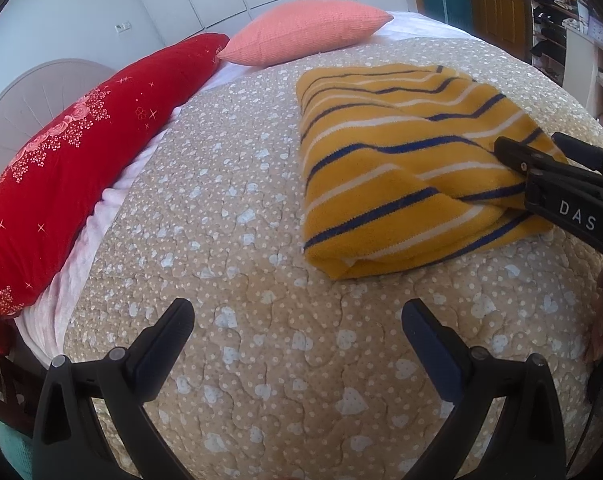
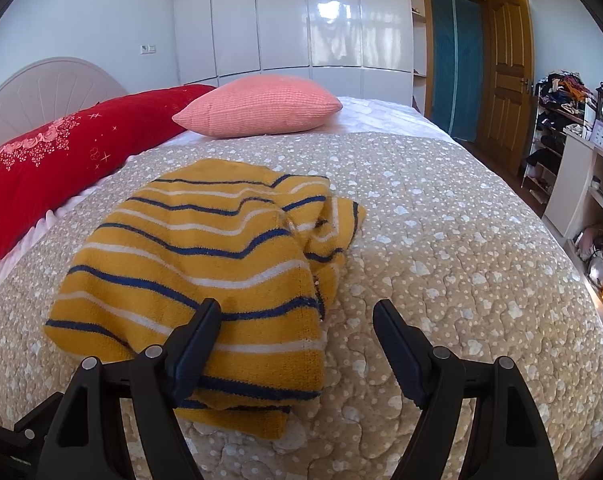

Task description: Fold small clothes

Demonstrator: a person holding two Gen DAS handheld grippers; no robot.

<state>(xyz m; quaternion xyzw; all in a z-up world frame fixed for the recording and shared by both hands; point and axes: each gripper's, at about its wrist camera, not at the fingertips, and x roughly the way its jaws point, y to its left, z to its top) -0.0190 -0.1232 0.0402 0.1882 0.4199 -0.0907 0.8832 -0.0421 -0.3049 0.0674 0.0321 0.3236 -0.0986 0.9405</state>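
On bed [image 2: 441, 240], mid-quilt: folded yellow striped sweater [image 2: 197, 264], lumpy, right part bunched. Left hand-held gripper [image 1: 297, 332] fingers apart, over bare quilt, near sweater's front edge. Right hand-held gripper [image 2: 297, 324] fingers apart, left finger over sweater's near right corner, possibly touching. Red pillow [image 2: 61, 148], pink pillow [image 2: 257, 106] behind.

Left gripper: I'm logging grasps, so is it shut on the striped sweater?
No, the left gripper is open over bare quilt, apart from the striped sweater.
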